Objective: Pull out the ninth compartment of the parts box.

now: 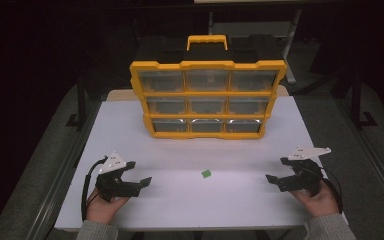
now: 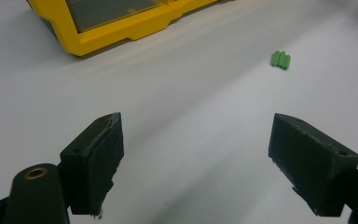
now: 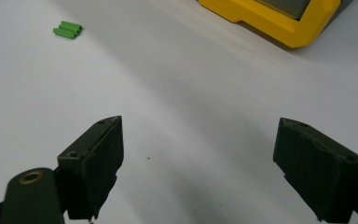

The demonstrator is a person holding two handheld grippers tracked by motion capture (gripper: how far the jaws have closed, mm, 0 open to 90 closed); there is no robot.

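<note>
A small green ribbed part (image 1: 206, 173) lies on the white table (image 1: 190, 200), in front of a yellow organiser case (image 1: 207, 100) with clear drawers that stands upright. My left gripper (image 1: 138, 172) rests at the near left, open and empty, pointing toward the middle. My right gripper (image 1: 278, 170) sits at the near right, also open and empty. In the left gripper view the green part (image 2: 280, 60) lies ahead to the right of the wide-apart jaws of my left gripper (image 2: 200, 158). In the right gripper view the green part (image 3: 67, 30) lies ahead to the left of my right gripper (image 3: 200, 158).
The case's yellow handle (image 1: 207, 41) sticks up at its top, with a black box (image 1: 260, 47) behind. A corner of the case (image 2: 116, 23) shows in the left gripper view, and the case's corner (image 3: 279, 18) in the right gripper view. Dark floor surrounds the table.
</note>
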